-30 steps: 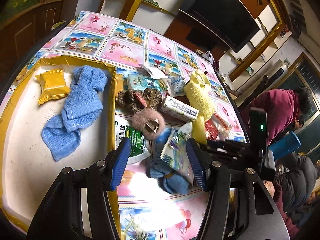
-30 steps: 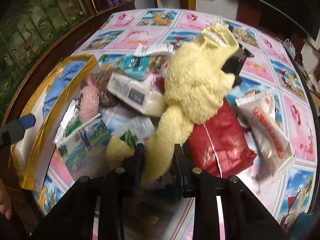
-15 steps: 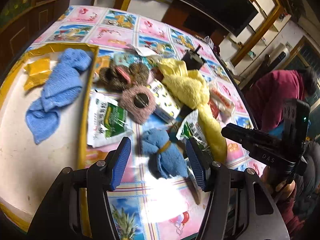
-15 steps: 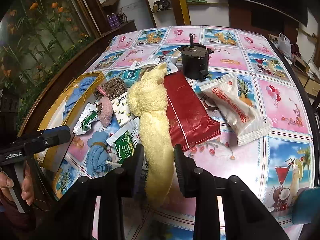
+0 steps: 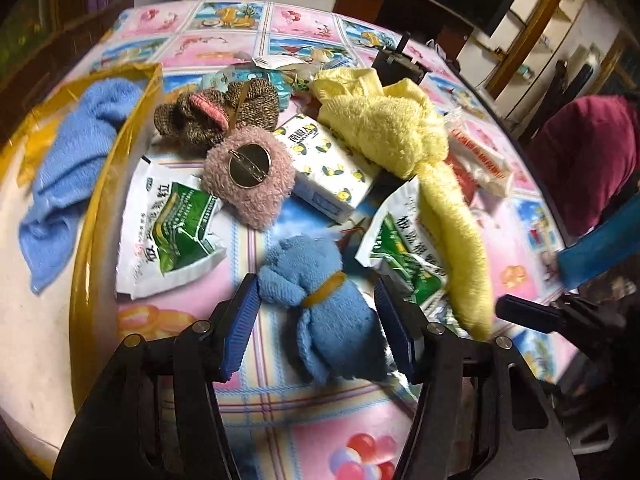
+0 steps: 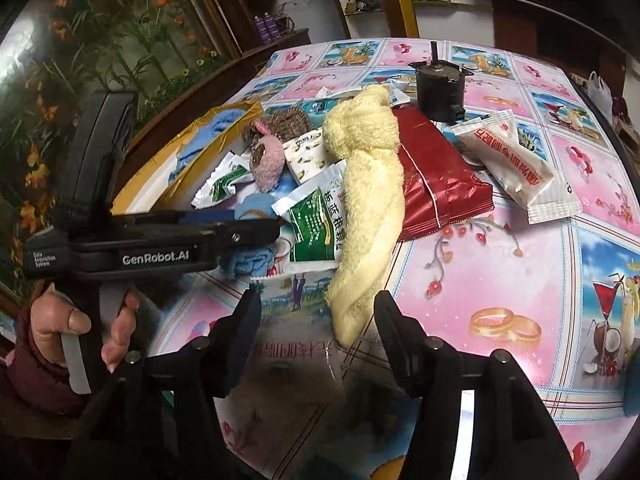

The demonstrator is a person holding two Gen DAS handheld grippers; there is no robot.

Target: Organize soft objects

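My left gripper is open, its blue pads either side of a rolled blue cloth bound with a yellow band, lying on the table. My right gripper is open and empty, with the near end of a long yellow towel lying between its fingers. The yellow towel also shows in the left wrist view. A pink fuzzy brooch and brown knit socks lie beyond. A blue towel lies in the yellow-rimmed tray at left.
Green-and-white sachets, a lemon-print tissue pack, a red packet, a white snack packet and a black motor crowd the patterned tablecloth. The left gripper body crosses the right wrist view.
My right gripper has opened and let go of the yellow towel, which now lies on the table. My left gripper has moved forward so its open fingers flank the rolled blue cloth.
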